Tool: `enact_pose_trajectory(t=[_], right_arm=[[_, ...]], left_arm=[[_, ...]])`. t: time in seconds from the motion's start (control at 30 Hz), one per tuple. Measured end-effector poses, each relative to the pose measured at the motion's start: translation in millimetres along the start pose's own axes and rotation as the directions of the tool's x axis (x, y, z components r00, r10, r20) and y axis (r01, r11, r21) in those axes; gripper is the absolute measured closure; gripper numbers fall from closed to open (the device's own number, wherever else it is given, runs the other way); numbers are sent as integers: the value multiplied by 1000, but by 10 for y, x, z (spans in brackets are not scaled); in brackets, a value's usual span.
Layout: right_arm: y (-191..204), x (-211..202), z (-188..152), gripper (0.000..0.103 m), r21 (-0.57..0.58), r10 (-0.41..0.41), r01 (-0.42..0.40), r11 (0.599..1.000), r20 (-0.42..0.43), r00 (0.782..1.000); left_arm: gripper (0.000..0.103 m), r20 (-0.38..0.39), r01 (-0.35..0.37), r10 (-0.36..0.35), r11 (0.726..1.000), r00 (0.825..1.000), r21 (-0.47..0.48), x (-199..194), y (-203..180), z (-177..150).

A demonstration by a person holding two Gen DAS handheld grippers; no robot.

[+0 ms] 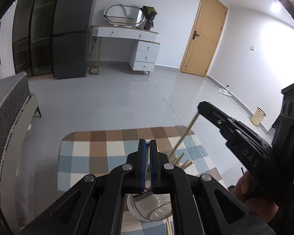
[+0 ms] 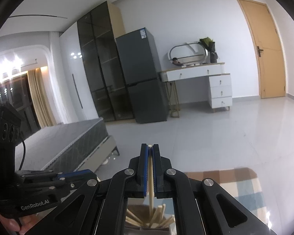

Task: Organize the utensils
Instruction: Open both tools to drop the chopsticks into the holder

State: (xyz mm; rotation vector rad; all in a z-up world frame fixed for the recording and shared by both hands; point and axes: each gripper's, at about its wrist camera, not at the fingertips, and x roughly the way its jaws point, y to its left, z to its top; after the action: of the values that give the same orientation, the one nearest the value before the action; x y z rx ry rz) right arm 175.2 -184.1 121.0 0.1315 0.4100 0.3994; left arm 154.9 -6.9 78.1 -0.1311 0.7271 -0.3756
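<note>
We see the checkered tabletop point(image 1: 100, 152) carrying a holder point(image 1: 147, 207) with chopsticks point(image 2: 156, 218) fanned inside it. Our left tongs point(image 1: 147, 144) stand narrow around its rim, it seems; our right tongs point(image 2: 149, 148) pinch 1 chopstick point(image 2: 151, 180), upright above the holder's bundle.

surface point(image 1: 100, 156): covered by a checked cloth of brown, cream and pale blue squares | on it: a white slotted utensil holder point(image 1: 147, 209) with chopsticks point(image 1: 184, 164) standing inside; two loose chopsticks point(image 1: 169, 227) lying near the holder at the surface's near edge
</note>
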Motion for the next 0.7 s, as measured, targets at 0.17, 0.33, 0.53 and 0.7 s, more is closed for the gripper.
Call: enact_pose_trajectory(t=[0.17, 0.33, 0.53, 0.7], right_arm=[[-14, 66, -159, 100, -9, -3, 2, 1000, -51, 999], [-75, 65, -270, 99, 14, -5, 6, 1000, -99, 995], [-160, 78, -345, 84, 50, -22, 31, 998, -171, 985], [-248, -156, -447, 75, 74, -19, 32, 997, -167, 986]], left_arm=[[103, -42, 16, -18, 999, 999, -28, 83, 50, -58], [103, -85, 31, -36, 998, 996, -58, 165, 93, -100], [103, -142, 39, -56, 992, 988, -121, 208, 155, -137], [66, -110, 15, -29, 992, 994, -129, 50, 122, -187]])
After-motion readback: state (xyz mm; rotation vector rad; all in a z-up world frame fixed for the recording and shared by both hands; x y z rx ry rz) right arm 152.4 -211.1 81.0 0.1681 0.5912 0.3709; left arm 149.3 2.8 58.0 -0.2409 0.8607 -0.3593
